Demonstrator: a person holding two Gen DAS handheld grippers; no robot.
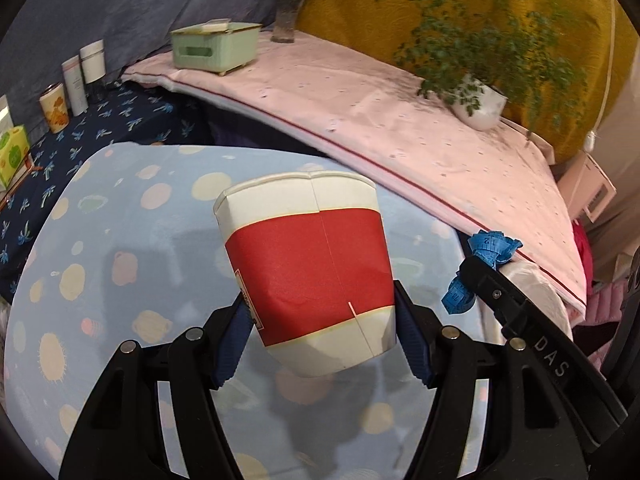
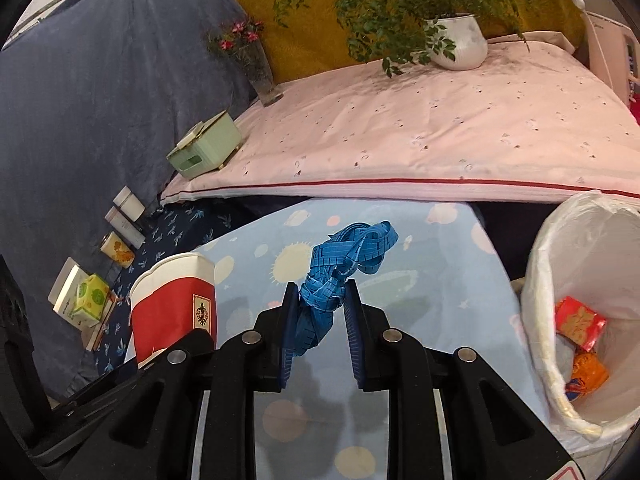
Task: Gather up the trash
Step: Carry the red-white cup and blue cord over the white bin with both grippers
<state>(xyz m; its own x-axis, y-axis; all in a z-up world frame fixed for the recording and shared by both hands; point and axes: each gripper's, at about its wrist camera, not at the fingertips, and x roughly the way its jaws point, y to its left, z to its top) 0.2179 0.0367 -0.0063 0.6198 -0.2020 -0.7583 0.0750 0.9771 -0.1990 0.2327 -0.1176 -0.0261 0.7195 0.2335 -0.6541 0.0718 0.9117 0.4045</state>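
Over the light blue spotted table (image 2: 420, 280) both claws are in the air and both are loaded. Furthest left of that table, on the dark blue patterned cloth (image 2: 180, 228), sit a green carton (image 2: 90, 296) and a row of canisters (image 2: 120, 248). Next along, the left gripper (image 1: 320, 336) has its blue pads (image 1: 414, 340) pressed against the base of a red and white paper cup (image 1: 308, 264), which is tilted and held clear above the table. To the right of the cup, the right gripper (image 2: 320, 304) pinches a crumpled blue measuring tape (image 2: 340, 264), the bundle bulging out past the fingertips, also above the table. Past the table's right edge stands a bin lined with a white bag (image 2: 560, 280), and inside it lie a red packet (image 2: 580, 322) and an orange wrapper (image 2: 588, 372)
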